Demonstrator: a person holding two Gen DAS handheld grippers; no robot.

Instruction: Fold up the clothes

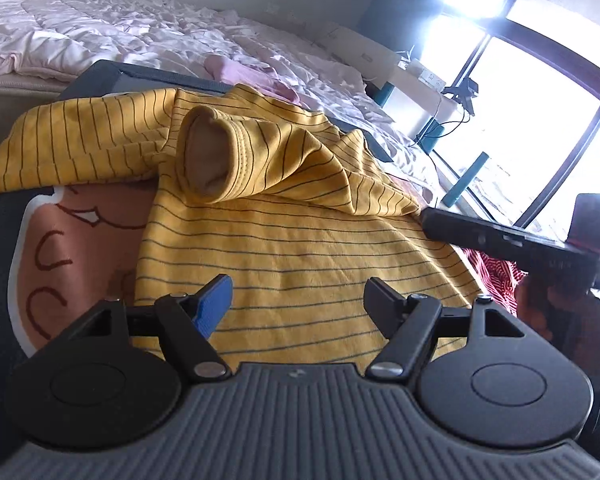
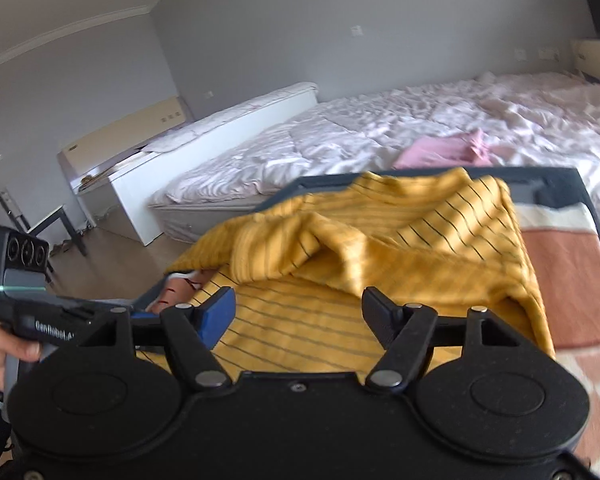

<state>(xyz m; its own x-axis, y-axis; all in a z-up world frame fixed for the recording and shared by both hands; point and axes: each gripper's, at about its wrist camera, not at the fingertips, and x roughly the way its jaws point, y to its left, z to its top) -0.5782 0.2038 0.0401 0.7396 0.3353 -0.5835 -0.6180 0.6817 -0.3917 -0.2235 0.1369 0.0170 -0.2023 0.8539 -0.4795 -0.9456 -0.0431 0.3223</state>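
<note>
Both tools (image 1: 298, 300) (image 2: 298, 308) agape over rumpled striped yellow shirt (image 1: 300, 248).

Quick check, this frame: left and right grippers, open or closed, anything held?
Left gripper: open, holding nothing, jaws apart over the yellow striped shirt.
Right gripper: open, holding nothing, also over the shirt.

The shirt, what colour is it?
The shirt is yellow with thin dark stripes, clearest in the left wrist view.
</note>
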